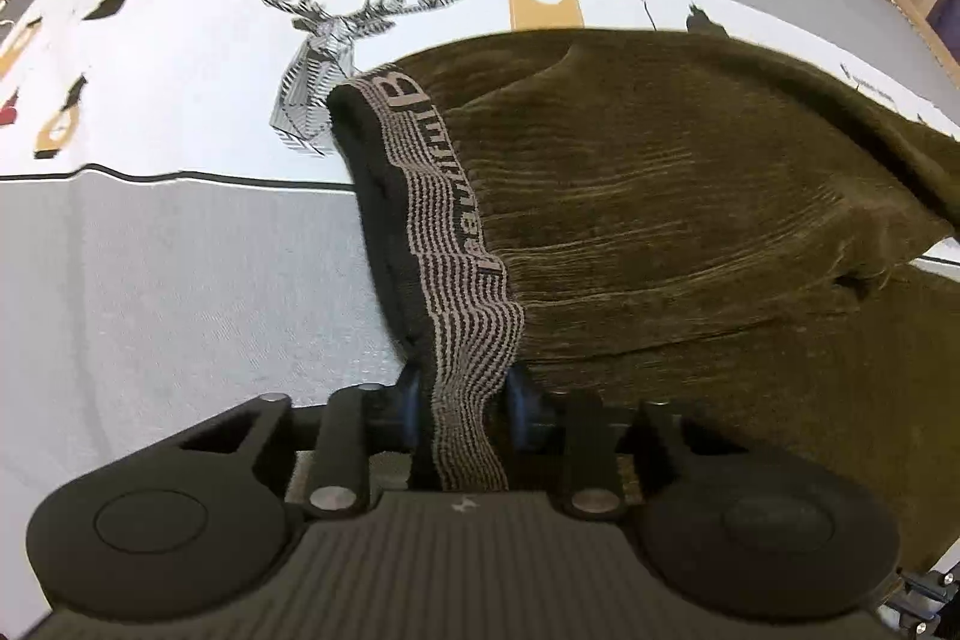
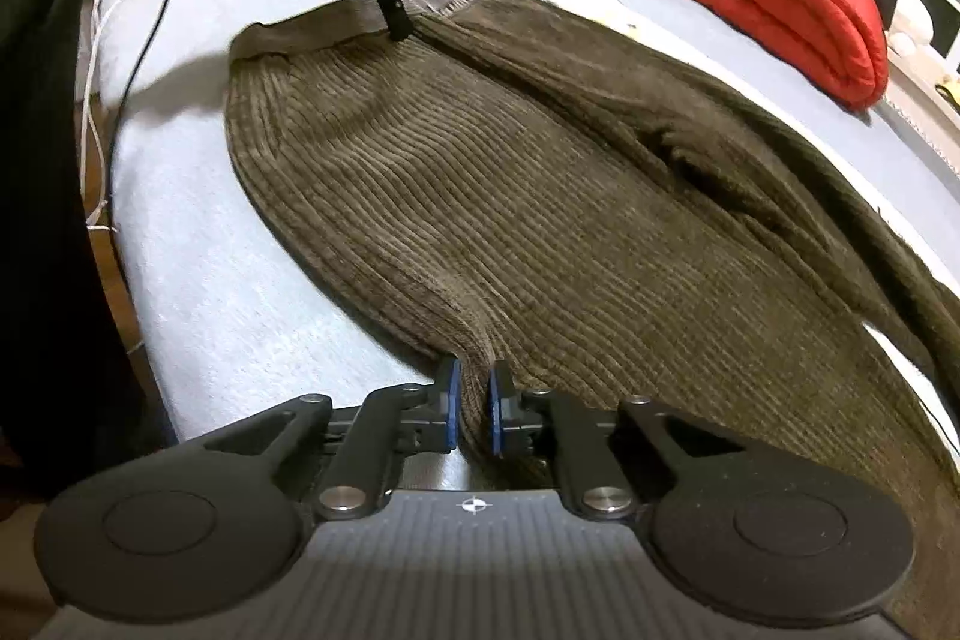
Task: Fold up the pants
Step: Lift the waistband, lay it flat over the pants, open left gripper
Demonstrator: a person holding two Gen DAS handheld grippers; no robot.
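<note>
both grippers pinch the brown corduroy pants (image 2: pixel 540 196) spread on the bed (image 2: pixel 198 280), left gripper (image 1: pixel 462 388) clamping the waistband (image 1: pixel 444 196), right gripper (image 2: pixel 471 400) gripping an edge fold, likely mid-fold; next, carry both over together.

Woven into the striped waistband (image 1: pixel 447 196) of the pants (image 1: pixel 660 196): a large "B" and further letters, too distorted to read. Printed above the deer head on the bedsheet (image 1: pixel 180 58): a small line ending in "HOME", first word unclear. Nothing else legible.
</note>
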